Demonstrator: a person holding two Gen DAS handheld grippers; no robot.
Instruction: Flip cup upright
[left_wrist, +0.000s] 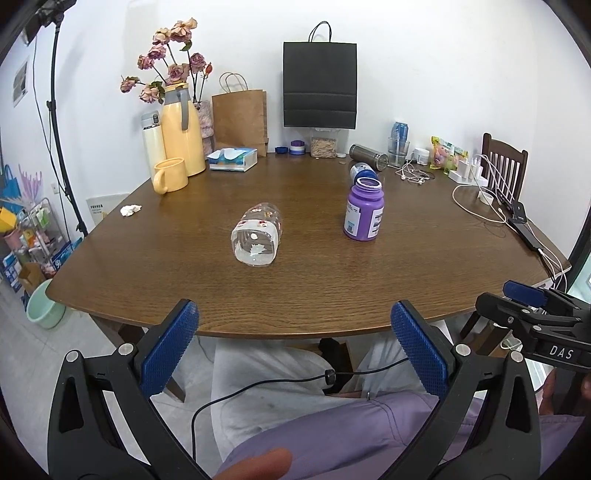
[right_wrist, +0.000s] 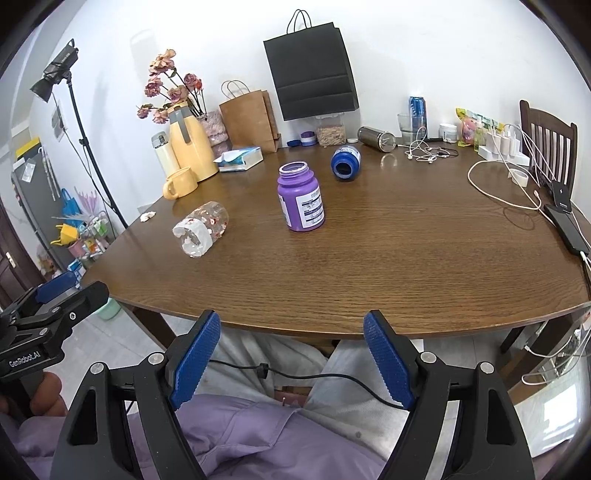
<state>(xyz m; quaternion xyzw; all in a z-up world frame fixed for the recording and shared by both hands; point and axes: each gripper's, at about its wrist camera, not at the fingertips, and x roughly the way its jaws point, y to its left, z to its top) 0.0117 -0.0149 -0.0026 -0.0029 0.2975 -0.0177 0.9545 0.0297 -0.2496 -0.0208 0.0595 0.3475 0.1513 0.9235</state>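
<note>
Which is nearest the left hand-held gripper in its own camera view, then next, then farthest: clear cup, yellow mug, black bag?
1. Clear cup, lying mid-table ahead of the left hand-held gripper.
2. Yellow mug, back left.
3. Black bag, against the far wall.

Clear glossy plastic cup (left_wrist: 257, 239) w/ print, on smooth wood-grain table (left_wrist: 332, 288); purple plastic bottle (left_wrist: 363, 211).

A brown wooden desk (left_wrist: 332, 295) stood against a white wall (left_wrist: 424, 74); a dark wooden chair (left_wrist: 504, 162) sat beside it, over pale floor tiles (left_wrist: 55, 365).
</note>
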